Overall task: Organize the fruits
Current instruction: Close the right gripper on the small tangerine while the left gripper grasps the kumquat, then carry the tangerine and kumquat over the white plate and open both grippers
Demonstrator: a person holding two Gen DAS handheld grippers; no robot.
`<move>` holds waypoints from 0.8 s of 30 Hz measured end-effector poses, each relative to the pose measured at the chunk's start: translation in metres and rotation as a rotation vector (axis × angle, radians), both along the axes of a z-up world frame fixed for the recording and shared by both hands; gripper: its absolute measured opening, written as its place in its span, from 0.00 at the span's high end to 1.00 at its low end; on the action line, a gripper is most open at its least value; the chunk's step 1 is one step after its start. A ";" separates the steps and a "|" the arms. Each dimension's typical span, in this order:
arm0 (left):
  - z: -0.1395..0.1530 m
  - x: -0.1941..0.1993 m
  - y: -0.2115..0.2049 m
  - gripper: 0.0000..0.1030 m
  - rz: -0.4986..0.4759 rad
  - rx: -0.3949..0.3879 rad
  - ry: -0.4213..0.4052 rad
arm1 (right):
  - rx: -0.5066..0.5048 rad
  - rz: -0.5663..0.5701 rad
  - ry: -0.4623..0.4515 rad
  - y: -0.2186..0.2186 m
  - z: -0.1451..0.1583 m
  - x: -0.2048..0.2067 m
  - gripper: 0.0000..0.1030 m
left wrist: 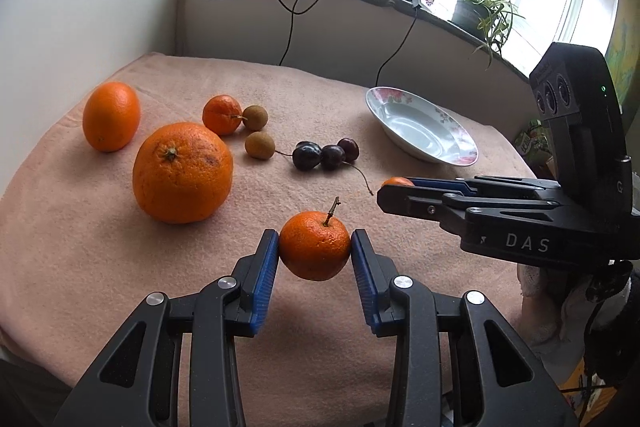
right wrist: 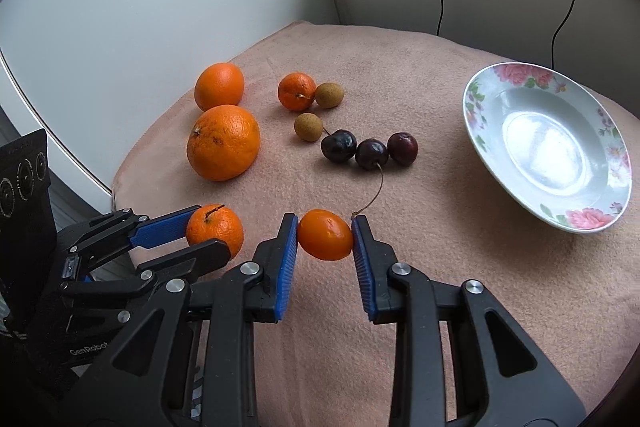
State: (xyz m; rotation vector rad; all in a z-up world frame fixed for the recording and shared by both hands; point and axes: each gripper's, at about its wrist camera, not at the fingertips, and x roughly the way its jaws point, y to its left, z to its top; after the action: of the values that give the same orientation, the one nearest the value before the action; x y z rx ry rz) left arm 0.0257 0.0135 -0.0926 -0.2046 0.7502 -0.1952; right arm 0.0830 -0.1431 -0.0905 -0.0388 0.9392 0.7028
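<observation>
My left gripper (left wrist: 315, 247) is shut on a small stemmed mandarin (left wrist: 315, 245), held just above the pink cloth. In the right wrist view that same mandarin (right wrist: 215, 229) sits between the left gripper's blue pads (right wrist: 162, 230) at lower left. My right gripper (right wrist: 325, 237) is shut on a small smooth kumquat (right wrist: 325, 235), lifted slightly off the cloth. From the left wrist view the right gripper (left wrist: 390, 187) comes in from the right, with only the kumquat's top (left wrist: 397, 181) showing. A floral plate (right wrist: 480, 131) stands empty at right.
On the cloth lie a big orange (left wrist: 183, 173), an oval orange (left wrist: 111, 116), a small mandarin (left wrist: 222, 115), two longans (left wrist: 260, 145), and three dark cherries (left wrist: 325, 155) with stems. Cables hang from the windowsill behind. A potted plant (left wrist: 482, 9) stands on the sill.
</observation>
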 end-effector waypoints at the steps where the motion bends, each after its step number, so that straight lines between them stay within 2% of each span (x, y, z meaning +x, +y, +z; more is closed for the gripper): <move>1: 0.002 0.002 -0.001 0.65 -0.004 -0.001 -0.005 | 0.004 -0.007 -0.001 -0.003 0.002 0.000 0.72; 12: 0.019 0.031 -0.028 0.66 -0.087 -0.001 -0.060 | -0.002 -0.114 -0.059 -0.051 0.024 0.009 0.72; 24: 0.027 0.070 -0.075 0.65 -0.189 0.003 -0.082 | -0.050 -0.240 -0.087 -0.095 0.022 0.040 0.72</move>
State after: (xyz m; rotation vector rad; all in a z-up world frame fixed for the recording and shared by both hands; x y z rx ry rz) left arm 0.0958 -0.0611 -0.0652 -0.1221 0.6882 -0.3800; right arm 0.1231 -0.2380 -0.0683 0.0000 0.8612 0.4522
